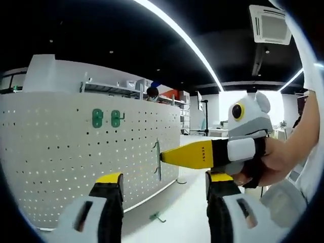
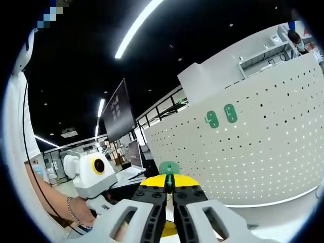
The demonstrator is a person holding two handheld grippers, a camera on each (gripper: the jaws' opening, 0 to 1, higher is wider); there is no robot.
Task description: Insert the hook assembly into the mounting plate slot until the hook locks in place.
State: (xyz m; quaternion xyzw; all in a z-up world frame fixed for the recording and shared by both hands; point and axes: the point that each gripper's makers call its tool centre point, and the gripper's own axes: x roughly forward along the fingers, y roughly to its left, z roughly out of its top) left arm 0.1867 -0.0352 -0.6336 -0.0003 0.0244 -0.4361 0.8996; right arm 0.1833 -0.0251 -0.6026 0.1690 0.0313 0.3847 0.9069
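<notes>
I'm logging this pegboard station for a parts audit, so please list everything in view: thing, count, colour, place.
Pegboard: one, white, perforated, standing upright on the table.
Mounted hooks: two, green, side by side high on the pegboard.
Held hook: one, green, pinched between the right gripper's jaw tips, in front of the pegboard.
Loose hook: one, green, lying on the white table by the pegboard's foot.
Ceiling light strip: one, white, overhead.
Air-conditioning vent: one, white, in the ceiling.
Left gripper: one, black with yellow tips, jaws apart, holding nothing.
Right gripper: one, black with yellow tips, closed on the held hook.
</notes>
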